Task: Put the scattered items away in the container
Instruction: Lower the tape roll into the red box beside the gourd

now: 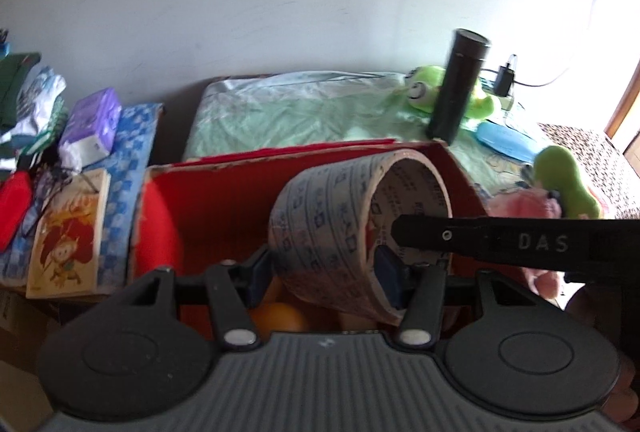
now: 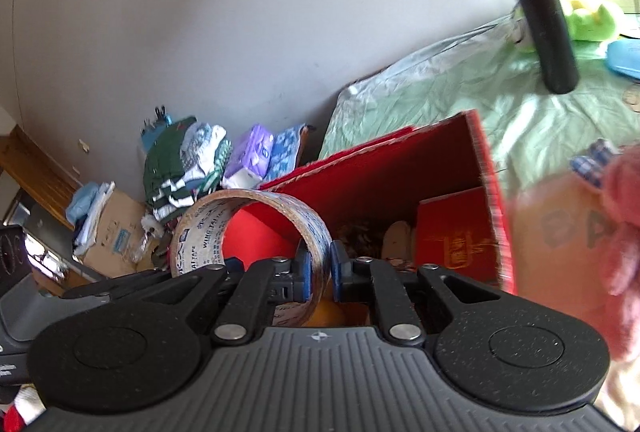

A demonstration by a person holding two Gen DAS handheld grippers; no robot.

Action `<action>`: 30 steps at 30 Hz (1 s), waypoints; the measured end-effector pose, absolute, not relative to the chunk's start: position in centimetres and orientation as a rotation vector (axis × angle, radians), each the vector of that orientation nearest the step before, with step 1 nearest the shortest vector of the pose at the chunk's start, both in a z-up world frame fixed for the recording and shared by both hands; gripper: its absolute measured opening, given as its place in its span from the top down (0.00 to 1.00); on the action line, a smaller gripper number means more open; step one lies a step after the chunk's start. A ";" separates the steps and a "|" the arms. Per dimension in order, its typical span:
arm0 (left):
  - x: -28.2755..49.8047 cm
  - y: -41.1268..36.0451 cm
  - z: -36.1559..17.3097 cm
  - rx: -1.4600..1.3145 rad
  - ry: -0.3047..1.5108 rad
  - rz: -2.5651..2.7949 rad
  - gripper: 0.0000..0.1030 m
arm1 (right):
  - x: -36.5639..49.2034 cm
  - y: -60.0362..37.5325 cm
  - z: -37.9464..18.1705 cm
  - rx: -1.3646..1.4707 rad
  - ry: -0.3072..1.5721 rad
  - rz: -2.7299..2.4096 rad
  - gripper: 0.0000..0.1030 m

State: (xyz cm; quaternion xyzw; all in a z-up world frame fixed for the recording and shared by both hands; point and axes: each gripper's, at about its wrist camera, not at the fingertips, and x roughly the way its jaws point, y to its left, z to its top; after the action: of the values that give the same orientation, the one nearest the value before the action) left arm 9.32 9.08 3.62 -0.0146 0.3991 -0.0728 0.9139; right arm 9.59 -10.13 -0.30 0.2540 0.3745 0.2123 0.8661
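The right gripper [image 2: 319, 274] fingers are pinching the tape roll [image 2: 256, 232] wall directly above the red box [image 2: 490, 192], while the left gripper [image 1: 326, 278] fingers are spanning the roll's width.

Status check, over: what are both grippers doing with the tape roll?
Both hand-held grippers, left and right, clamp tape roll. Roll hangs over red box. Orange ball lies below.

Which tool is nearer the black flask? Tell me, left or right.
Right. The right tool, shut on the tape roll, has the black flask ahead to its right; the left tool holds the roll from the side away from the flask.
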 end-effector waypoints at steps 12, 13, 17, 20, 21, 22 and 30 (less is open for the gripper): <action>12.2 13.7 0.9 0.006 0.879 -0.045 0.44 | 15.9 -4.4 -3.0 0.477 0.972 0.562 0.93; 12.6 13.9 0.5 0.007 0.888 -0.045 0.44 | 16.4 -4.2 -3.3 0.470 0.991 0.566 0.93; 13.9 13.9 -0.6 0.000 0.910 -0.044 0.45 | 17.8 -4.0 -4.1 0.448 1.034 0.574 0.93; 15.0 14.0 -1.3 -0.003 0.921 -0.028 0.44 | 19.0 -4.2 -4.5 0.472 1.062 0.582 0.93; 15.3 14.1 -1.6 -0.008 0.929 -0.027 0.43 | 19.4 -4.2 -4.7 0.469 1.067 0.588 0.93; 15.6 14.2 -1.9 -0.013 0.938 -0.023 0.42 | 19.9 -4.1 -4.9 0.472 1.074 0.587 0.93; 16.4 13.3 -2.4 0.053 0.920 -0.021 0.32 | 21.5 -3.5 -7.6 0.513 1.142 0.572 0.87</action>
State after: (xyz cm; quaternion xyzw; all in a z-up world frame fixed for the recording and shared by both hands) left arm 16.35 13.25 -2.42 0.0255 0.4439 -0.0099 0.8956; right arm 21.48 -3.52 -7.55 0.2365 0.5271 0.2641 0.7723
